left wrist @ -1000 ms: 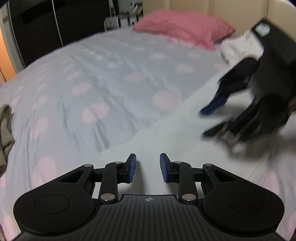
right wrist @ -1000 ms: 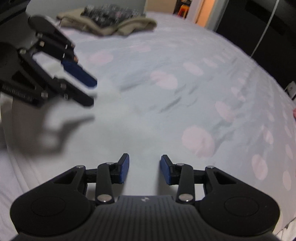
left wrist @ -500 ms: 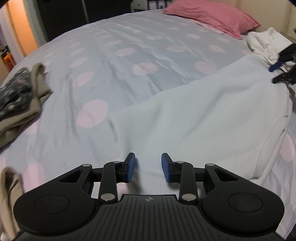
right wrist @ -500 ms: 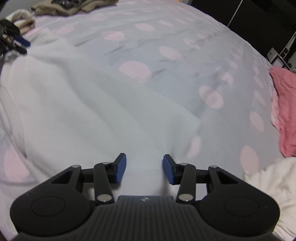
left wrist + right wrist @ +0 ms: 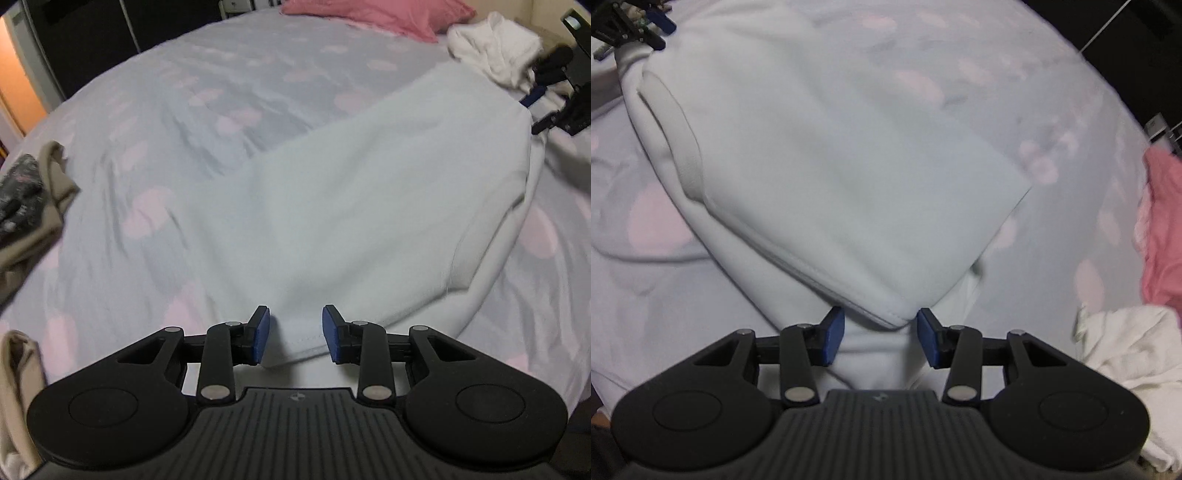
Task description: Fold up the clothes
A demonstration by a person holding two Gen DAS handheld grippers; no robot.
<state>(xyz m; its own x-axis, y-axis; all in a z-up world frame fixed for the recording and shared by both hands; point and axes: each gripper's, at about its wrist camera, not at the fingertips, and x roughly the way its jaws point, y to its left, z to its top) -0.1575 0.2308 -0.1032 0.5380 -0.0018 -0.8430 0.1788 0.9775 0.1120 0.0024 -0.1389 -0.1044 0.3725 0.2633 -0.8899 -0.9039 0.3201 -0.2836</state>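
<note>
Pale sweatshirt (image 5: 369,206) spread on the spotted bedsheet (image 5: 207,92), one layer doubled over, further folds seemingly left. Left gripper (image 5: 295,338) and right gripper (image 5: 881,336) both agape, each straddling a corner, clamping nothing.

A pale white garment (image 5: 369,206) lies spread flat on the bed (image 5: 192,122), doubled over so one layer covers another. Its stitched hem corner (image 5: 886,314) is nearest, its ribbed band (image 5: 672,122) at the left edge.
</note>
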